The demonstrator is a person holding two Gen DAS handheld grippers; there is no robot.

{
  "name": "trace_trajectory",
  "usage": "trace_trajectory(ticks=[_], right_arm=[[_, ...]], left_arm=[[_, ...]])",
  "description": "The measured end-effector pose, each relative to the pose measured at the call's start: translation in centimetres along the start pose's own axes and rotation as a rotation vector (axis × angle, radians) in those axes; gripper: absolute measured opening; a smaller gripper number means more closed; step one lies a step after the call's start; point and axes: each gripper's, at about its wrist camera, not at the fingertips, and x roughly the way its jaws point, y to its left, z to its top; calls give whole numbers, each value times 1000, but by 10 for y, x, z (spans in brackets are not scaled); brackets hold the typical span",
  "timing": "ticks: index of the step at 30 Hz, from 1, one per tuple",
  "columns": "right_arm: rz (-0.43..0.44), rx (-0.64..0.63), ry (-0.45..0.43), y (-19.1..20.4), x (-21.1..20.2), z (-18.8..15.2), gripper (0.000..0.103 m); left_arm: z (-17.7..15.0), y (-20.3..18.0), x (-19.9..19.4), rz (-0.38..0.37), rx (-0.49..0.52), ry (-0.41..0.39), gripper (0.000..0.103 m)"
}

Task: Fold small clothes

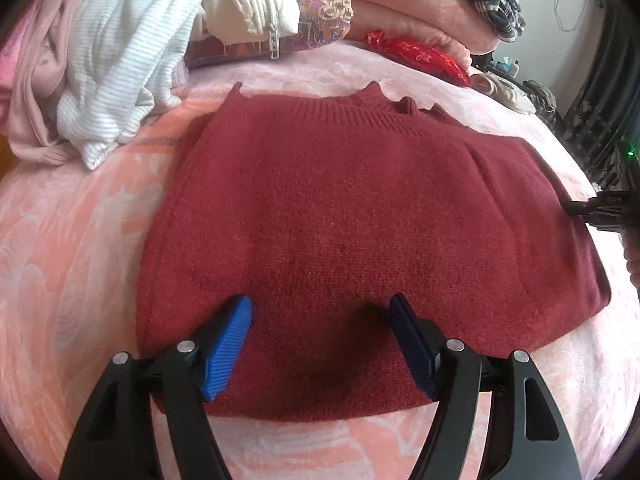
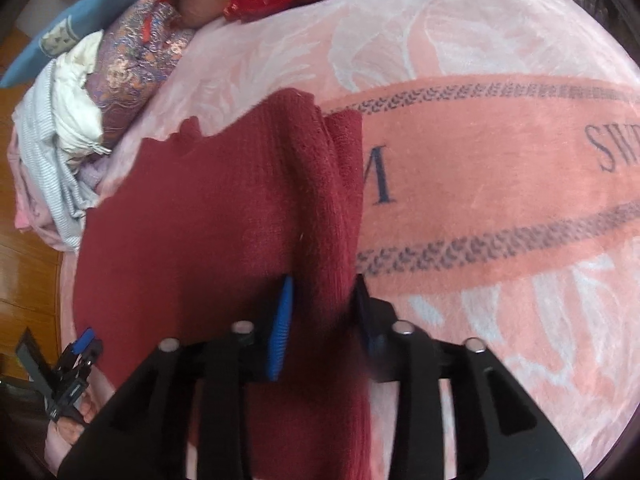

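Dark red knit, the sweater point(image 1: 360, 216) lies flat on the pink blanket point(image 1: 72, 248): soft, thick, probably floppy, best pinched at an edge. Left gripper point(image 1: 320, 312) hovers wide open over its near hem, holding nothing. Right gripper point(image 2: 324, 292) straddles the folded side edge, seemingly not clamped.

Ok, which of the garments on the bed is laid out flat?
The dark red knit sweater, spread flat on the pink blanket. The white ribbed top and cream zip garment are heaped behind it.
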Motion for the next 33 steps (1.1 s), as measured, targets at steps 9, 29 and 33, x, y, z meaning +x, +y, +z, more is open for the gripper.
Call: trace_trajectory(ticks=[9, 29, 33], right_arm=[[-69, -97, 102, 14, -7, -24, 62], [-48, -41, 154, 16, 21, -23, 19], [-133, -91, 147, 34, 11, -19, 17]], left_arm=[[25, 10, -17, 15, -67, -24, 87], [37, 31, 22, 13, -93, 89, 96], [45, 37, 29, -11, -135, 132, 96]])
